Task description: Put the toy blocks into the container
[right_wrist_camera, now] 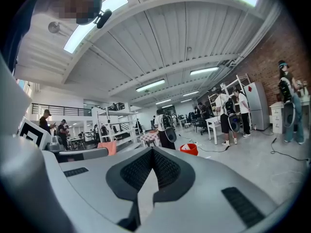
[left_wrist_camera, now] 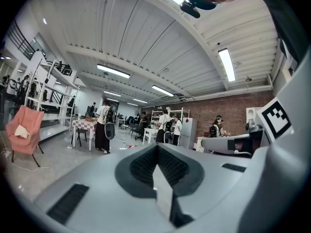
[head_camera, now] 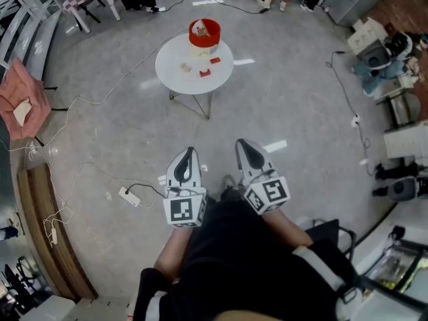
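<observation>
**Left gripper (head_camera: 188, 160), right gripper (head_camera: 249, 154).** You hold them side by side, close in front of you. Both claws are closed with pad against pad, and nothing is between them.

**Blocks (head_camera: 205, 72).** A few small pieces, red and pale, lie loose on the table (head_camera: 167, 64), on the near side of the container (head_camera: 204, 33). The container is red, sits at the table's far edge and already has something in it. All of this is well away from you, across the floor (head_camera: 281, 105).

**Hazards, as judged:**
- A power strip (head_camera: 128, 196) and its cable (head_camera: 148, 189) lie just to your near left, so you could catch a foot on them as you walk up.
- The table stands on thin legs, and a knock from you could rock it and scatter the blocks.
- The container is at the rim. A push from a gripper could send it off the far side.
- The blocks are small, and an off-centre pinch could flick one onto the floor.

**Surface.** The table top is round, white and smooth.

**Room.** A large hall with a grey polished floor and a white ribbed ceiling (left_wrist_camera: 146, 42) with strip lights. There is a brick wall (left_wrist_camera: 228, 110) at the far right and a pink chair (head_camera: 23, 99) at the left. People (left_wrist_camera: 103, 125) are busy far off.
</observation>
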### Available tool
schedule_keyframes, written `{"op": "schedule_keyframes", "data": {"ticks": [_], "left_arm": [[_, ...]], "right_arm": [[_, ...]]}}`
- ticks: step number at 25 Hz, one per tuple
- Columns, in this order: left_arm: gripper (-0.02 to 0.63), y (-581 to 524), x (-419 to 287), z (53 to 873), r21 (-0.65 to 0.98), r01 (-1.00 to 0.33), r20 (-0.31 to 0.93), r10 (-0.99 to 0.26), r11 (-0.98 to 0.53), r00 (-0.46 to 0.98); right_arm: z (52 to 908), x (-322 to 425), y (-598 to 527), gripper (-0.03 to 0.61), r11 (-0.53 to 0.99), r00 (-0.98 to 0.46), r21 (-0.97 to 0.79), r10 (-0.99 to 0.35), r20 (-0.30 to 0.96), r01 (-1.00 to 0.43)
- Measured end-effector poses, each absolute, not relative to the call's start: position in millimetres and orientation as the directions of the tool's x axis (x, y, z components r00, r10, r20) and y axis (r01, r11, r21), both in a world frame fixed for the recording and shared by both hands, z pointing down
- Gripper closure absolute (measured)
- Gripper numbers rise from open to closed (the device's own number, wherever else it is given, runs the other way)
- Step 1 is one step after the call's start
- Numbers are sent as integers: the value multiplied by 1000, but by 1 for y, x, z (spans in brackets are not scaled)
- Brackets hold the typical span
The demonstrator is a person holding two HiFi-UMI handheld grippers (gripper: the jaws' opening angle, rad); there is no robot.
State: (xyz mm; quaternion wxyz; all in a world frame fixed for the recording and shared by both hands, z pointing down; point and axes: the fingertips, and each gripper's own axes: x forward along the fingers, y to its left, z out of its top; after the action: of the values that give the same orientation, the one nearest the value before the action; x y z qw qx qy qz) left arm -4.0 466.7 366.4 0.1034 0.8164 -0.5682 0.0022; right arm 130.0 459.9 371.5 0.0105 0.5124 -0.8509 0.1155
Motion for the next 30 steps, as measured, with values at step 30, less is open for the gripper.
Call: {"op": "schedule_keyframes", "data": {"ticks": [30], "left_arm": [[615, 297, -16, 407, 196, -930, 198, -916, -311, 348]], "right_arm": [[416, 110, 274, 581, 469, -501, -188, -841, 205, -863]]}}
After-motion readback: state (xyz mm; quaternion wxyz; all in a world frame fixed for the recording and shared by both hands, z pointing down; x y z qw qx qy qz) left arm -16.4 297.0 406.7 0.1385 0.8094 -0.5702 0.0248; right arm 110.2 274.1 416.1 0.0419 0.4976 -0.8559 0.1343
